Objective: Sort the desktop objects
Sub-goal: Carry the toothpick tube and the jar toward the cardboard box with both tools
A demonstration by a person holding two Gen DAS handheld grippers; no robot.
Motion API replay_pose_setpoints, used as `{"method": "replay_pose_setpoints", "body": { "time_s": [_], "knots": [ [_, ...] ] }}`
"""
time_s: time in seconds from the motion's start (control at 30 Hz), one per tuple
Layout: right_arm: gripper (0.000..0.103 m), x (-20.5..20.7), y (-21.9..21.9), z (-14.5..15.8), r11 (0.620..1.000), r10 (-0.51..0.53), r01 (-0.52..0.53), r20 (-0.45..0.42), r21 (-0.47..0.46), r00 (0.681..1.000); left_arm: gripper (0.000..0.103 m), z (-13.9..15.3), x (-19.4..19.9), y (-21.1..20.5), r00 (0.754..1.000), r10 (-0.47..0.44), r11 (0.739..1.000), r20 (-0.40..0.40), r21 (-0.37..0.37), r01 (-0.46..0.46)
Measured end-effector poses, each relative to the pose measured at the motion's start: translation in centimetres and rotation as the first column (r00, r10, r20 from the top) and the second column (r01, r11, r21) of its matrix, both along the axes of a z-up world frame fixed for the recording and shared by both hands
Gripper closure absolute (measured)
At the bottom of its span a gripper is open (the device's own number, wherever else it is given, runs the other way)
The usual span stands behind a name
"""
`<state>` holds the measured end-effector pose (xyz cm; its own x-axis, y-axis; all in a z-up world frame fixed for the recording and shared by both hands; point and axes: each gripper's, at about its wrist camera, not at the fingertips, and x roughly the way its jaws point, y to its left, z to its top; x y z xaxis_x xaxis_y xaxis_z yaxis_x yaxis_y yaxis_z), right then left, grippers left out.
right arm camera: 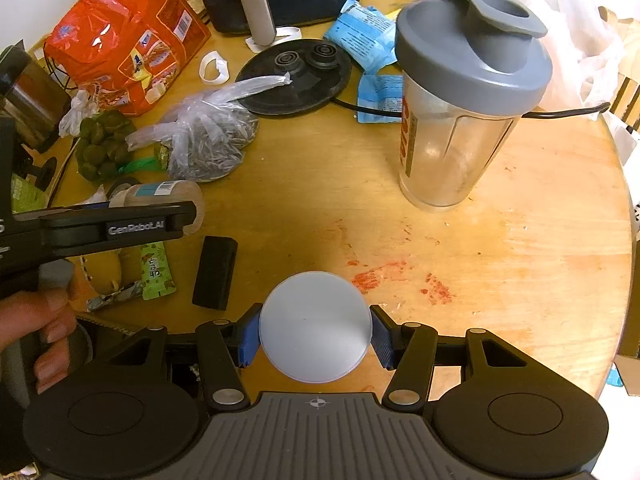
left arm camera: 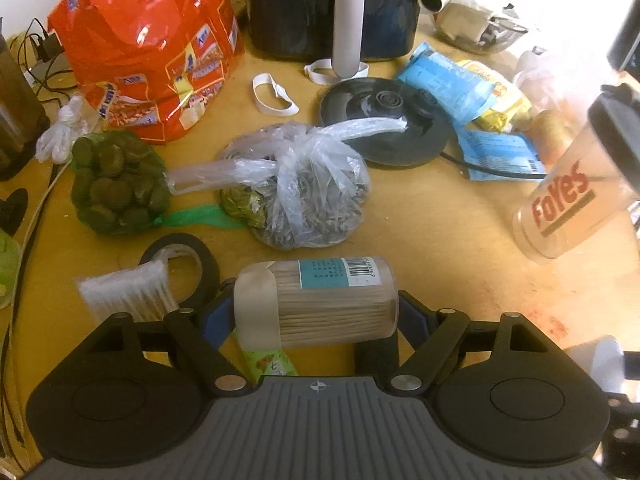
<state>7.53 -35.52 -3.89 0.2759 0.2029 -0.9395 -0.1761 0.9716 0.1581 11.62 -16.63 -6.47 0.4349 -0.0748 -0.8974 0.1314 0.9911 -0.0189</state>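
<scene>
Left gripper [left arm camera: 316, 312] clamped on toothpick jar [left arm camera: 320, 304]; right gripper [right arm camera: 316, 340] w/ white disc [right arm camera: 316, 326], probably a lid.

On the bench [right arm camera: 520, 264], the shaker bottle [right arm camera: 460, 92] stands upright at the right, well apart from the bag of seeds [left arm camera: 304, 188] in the middle. Left of the seeds lies the net bag [left arm camera: 116, 184], and behind it stands the snack bag [left arm camera: 148, 44]. The kettle base [left arm camera: 384, 120] lies behind the seeds, and the toothpick jar [left arm camera: 316, 304] is on its side in front of them.
</scene>
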Motion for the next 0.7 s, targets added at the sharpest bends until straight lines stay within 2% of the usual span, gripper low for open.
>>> {"method": "replay_pose_setpoints", "body": {
  "time_s": [0.7],
  "knots": [
    [0.045, -2.8, 1.2, 3.0, 0.999, 0.019, -0.020, 0.037, 0.025, 0.999, 0.021, 8.3, -5.8, 5.0, 0.998, -0.026, 0.996, 0.064, -0.088, 0.032]
  ]
}}
